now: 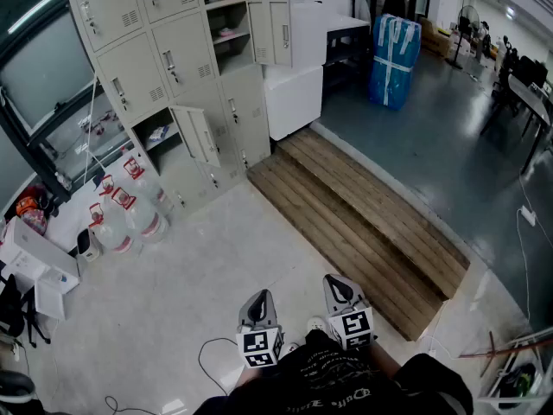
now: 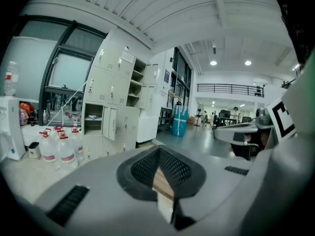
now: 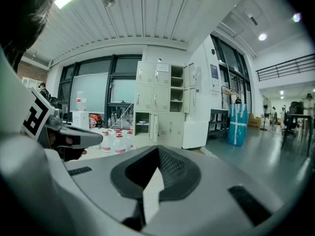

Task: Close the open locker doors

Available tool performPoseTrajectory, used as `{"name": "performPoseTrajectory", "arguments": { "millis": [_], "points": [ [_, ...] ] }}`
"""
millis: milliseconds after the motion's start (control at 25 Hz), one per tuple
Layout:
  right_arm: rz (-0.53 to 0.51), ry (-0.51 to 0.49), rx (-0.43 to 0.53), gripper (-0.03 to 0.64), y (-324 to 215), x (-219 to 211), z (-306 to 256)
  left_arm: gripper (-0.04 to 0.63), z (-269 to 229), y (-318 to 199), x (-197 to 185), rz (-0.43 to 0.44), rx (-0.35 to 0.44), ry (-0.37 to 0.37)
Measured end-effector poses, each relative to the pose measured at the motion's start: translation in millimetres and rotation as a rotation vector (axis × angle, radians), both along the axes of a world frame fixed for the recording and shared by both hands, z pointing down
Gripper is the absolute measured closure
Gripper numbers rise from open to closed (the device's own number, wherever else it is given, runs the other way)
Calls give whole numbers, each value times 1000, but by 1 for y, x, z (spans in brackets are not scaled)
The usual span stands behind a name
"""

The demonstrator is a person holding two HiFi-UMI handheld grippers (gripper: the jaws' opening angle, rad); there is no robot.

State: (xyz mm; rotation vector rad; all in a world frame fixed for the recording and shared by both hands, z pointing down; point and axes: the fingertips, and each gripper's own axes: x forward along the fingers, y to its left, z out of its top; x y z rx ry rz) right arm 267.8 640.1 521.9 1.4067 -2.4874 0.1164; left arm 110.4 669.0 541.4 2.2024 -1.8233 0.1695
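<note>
Head view: the locker bank [image 1: 173,67] stands at the far upper left of the floor, and two of its doors hang open. The lower open door [image 1: 197,135] is near the base of the locker bank, swung out to the right of its dark compartment. The upper open door [image 1: 278,33] is higher on the locker bank, towards its right end, also swung out to the right of its shelves. Each door is a tall panel with its long axis upright, and its free edge points out into the room, away from the locker face.

Water bottles [image 1: 130,219] stand on the floor just in front of the locker bank, to its left. Wooden steps [image 1: 363,223] run out from its right corner.

The left gripper [image 1: 258,303] and right gripper [image 1: 339,289] are side by side, well apart from the locker bank. Both have their jaws pressed together with nothing held.

No door appears to be touched yet, so this looks like the approach step. The next move likely calls for walking up to the locker bank and pushing a door's free edge back towards its compartment.
</note>
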Motion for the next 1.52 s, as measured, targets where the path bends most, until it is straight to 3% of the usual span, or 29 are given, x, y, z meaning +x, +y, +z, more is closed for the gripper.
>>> {"name": "performPoseTrajectory", "arguments": {
  "millis": [440,680,1360,1520],
  "points": [
    [30,-30,0,611,-2,-2,6,589,5,-5,-3,30,6,-1],
    [59,-63,-18,611,-30,12,14,589,10,-26,1,23,5,14],
    [-25,-58,-13,611,-229,49,3,588,-6,-203,37,-56,11,-13],
    [-38,-101,-36,611,-266,54,-3,588,-7,-237,55,-63,11,-11]
  ]
}}
